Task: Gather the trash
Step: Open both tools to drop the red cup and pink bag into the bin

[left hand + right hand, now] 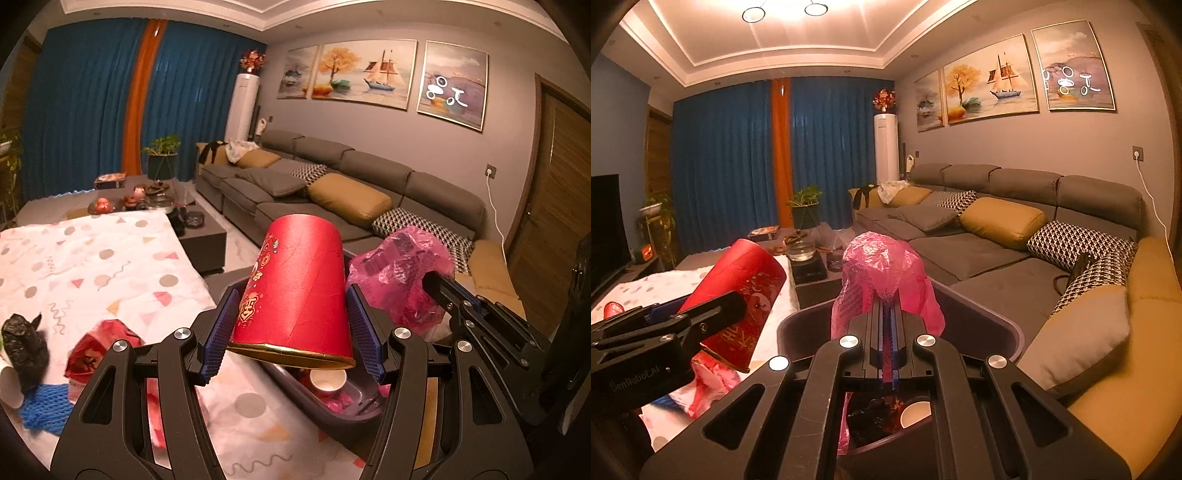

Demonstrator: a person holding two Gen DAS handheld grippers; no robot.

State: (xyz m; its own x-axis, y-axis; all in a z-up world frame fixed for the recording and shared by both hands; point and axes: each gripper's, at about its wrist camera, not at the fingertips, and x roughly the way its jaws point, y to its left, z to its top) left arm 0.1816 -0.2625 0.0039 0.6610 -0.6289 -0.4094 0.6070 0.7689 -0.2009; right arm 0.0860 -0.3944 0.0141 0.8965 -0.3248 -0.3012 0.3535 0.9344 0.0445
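We find the left gripper (291, 314) clamped on the red cup (295, 288), the right gripper (890, 325) shut on the pink bag (882, 273). Both hang over the bin (982, 321), at six o'clock below. We advise releasing squarely inside its rim.

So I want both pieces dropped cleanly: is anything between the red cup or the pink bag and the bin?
Nothing visible blocks either. The red cup, held mouth down by the left gripper, hangs over the open grey bin. The pink bag, pinched in the right gripper, hangs over it too.
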